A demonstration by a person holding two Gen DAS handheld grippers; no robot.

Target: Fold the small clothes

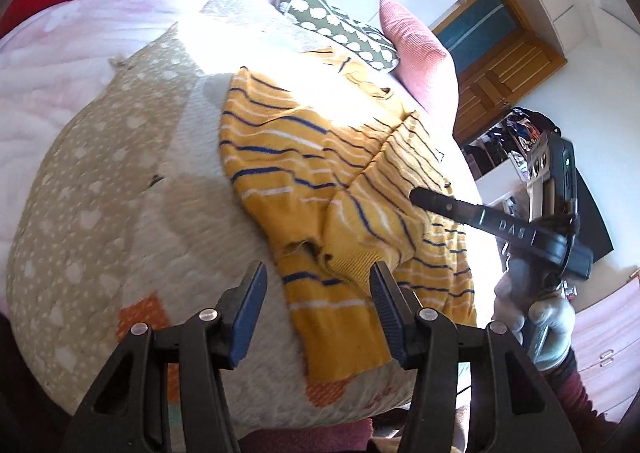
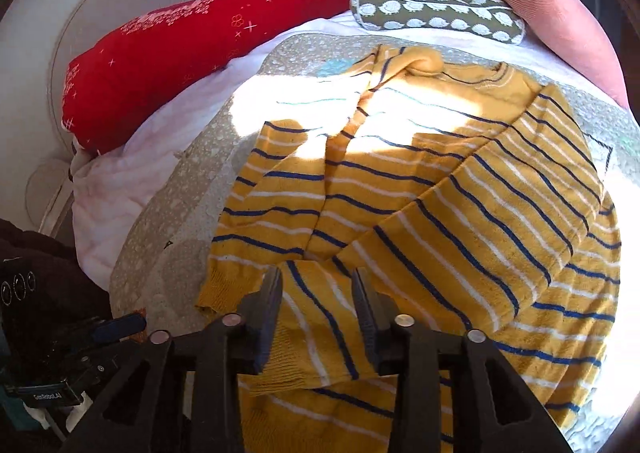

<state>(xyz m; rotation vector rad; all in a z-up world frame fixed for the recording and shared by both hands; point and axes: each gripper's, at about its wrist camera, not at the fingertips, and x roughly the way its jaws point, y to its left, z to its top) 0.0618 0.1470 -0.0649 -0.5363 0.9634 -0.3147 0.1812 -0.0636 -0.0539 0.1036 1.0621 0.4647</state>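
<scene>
A yellow sweater (image 2: 420, 189) with navy and white stripes lies spread on a beige dotted blanket (image 1: 100, 173) on the bed. One sleeve is folded across its body, with the ribbed cuff (image 2: 280, 365) at the near edge. My right gripper (image 2: 318, 305) hangs just over that sleeve, open, the fabric lying loose between its fingers. From the left wrist view one of its fingers (image 1: 440, 206) reaches over the sweater (image 1: 320, 157), held by a gloved hand (image 1: 540, 329). My left gripper (image 1: 318, 293) is open above the sweater's near hem, gripping nothing.
A red pillow (image 2: 208, 45), an olive patterned cushion (image 2: 436, 11) and a pink cushion (image 2: 552, 17) lie along the far side of the bed. A wooden door (image 1: 496, 65) and pink drawers (image 1: 604, 349) stand to the right. The blanket's near edge (image 1: 300, 409) drops off just below my left gripper.
</scene>
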